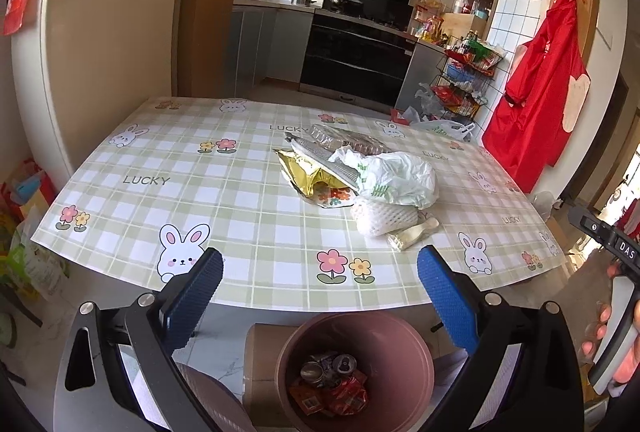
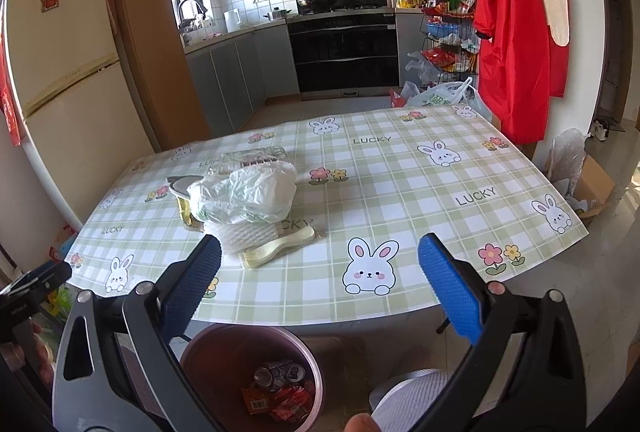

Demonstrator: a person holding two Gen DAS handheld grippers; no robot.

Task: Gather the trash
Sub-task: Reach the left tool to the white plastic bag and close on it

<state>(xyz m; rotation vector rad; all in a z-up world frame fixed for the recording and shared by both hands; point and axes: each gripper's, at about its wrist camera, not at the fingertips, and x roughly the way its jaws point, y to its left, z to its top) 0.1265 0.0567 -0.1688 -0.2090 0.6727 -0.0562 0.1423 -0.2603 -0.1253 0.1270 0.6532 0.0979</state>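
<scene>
Both tools, left (image 1: pixel 320 282) & right (image 2: pixel 320 272), gape apart, holding nothing, above the bin (image 1: pixel 416 348). Trash pile (image 1: pixel 356 172) sits mid-table (image 1: pixel 180 200); cream spoon (image 1: pixel 412 234) lies flat, long axis diagonal, handle toward the right edge.

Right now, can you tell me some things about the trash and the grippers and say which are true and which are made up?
1. Both grippers are open and hold nothing. True: the left gripper and the right gripper are spread wide with nothing between the fingers.
2. The bin has nothing in it. False: cans and red wrappers lie inside.
3. The white bag is on the table. True.
4. The gold wrapper is in the bin. False: it is on the table beside the white bag.
5. The bin stands on the table. False: it is on the floor below the near edge.
</scene>
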